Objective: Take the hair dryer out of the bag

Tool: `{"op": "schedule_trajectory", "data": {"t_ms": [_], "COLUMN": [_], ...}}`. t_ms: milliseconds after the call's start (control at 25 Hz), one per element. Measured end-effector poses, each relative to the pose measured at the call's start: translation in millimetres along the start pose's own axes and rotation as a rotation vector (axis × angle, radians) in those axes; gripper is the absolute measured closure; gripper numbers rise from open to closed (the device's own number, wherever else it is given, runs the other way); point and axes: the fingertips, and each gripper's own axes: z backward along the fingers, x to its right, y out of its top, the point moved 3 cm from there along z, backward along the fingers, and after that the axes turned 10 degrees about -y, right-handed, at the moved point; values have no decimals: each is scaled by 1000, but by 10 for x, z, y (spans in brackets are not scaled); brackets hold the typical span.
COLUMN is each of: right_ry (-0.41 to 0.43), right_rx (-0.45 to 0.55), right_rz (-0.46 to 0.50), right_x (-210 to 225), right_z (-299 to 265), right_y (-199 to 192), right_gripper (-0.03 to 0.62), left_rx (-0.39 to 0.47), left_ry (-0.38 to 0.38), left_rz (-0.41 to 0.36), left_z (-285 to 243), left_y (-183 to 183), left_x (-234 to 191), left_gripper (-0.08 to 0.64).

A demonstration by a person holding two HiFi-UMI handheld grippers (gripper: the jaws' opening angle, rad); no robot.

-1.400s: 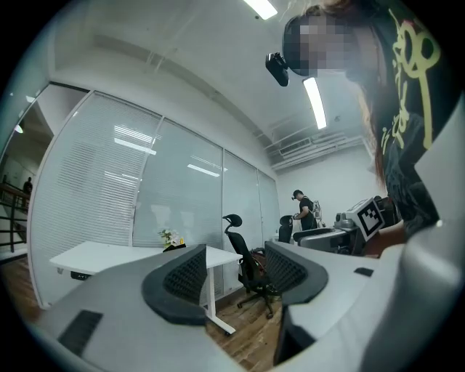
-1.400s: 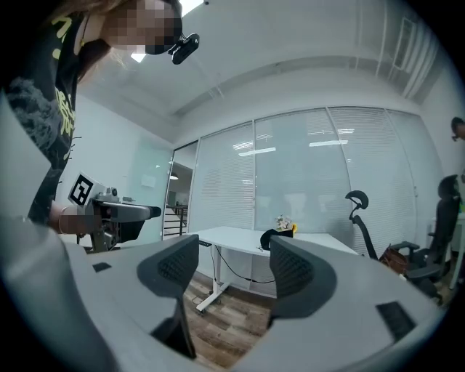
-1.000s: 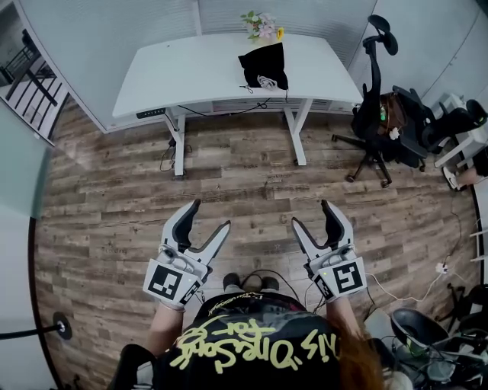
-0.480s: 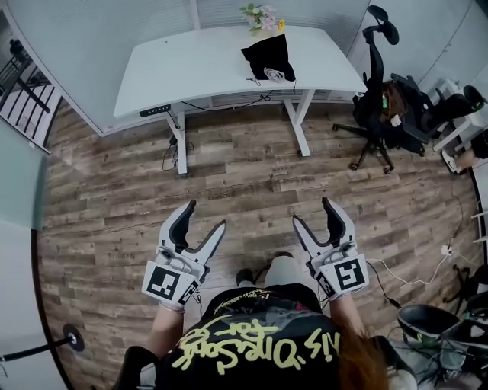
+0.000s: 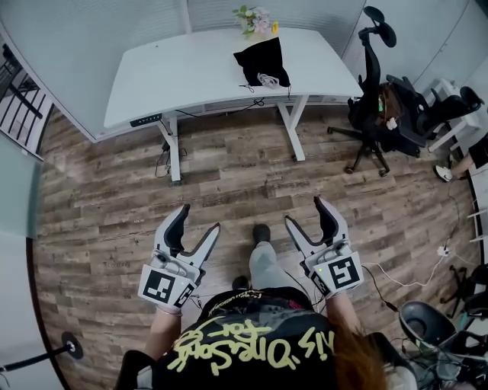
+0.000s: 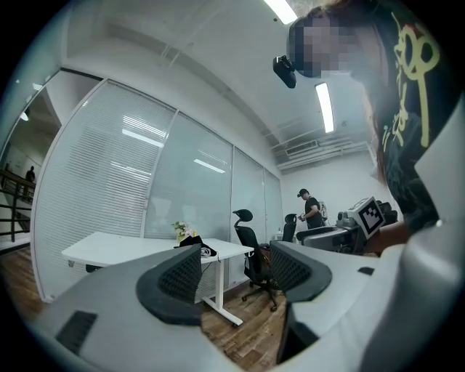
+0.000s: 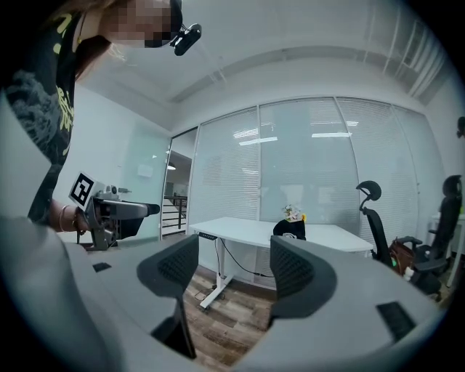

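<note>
The hair dryer I cannot pick out for certain: only a pale, coiled-looking bit shows at the near end of the black bag (image 5: 261,61), too small to name. The bag lies on the white desk (image 5: 175,76), toward its right end and close to the far edge, just in front of a small bunch of flowers (image 5: 255,18) at that edge. Its long axis runs from the far edge toward the near edge, with the pale bit at the end that points at me. A thin dark cord (image 5: 255,104) hangs off the near edge below it.

I hold both tools well short of the desk, over the wood floor (image 5: 229,175). The left gripper (image 5: 200,217) has its jaws spread wide with nothing between them, only floor and desk leg showing through the gap. The right gripper (image 5: 305,209) is likewise wide open and empty. An office chair (image 5: 374,99) stands beyond the desk's right end.
</note>
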Motion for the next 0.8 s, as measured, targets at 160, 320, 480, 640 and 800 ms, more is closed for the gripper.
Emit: {"op": "schedule_trajectory", "data": {"t_ms": [160,320,480,640,800], "right_ry": [-1,15,34,58,80], "right_rx": [1,19,17,21,34], "right_rz": [-21,-10,-23,-29,-31], "right_x": [219,487,813,1116,1401], "right_z": [-325,-713,-1136,-1564,-1950], "right_y": [-1,8,79,152,165], "right_gripper": [302,302,302,302,302], "left_rx": [-2,10,11,12,10], "left_ry": [-7,-3,2,18,38], "left_rz": [-5,-34,-47,-58,-46], "left_z": [-303,-708,-1185,-1601,-1971], "left_y": [14,63,135,219,206], "left_x": [-195,-428,-671,-910,-1129], "left_gripper": [268,268,268,268,270]}}
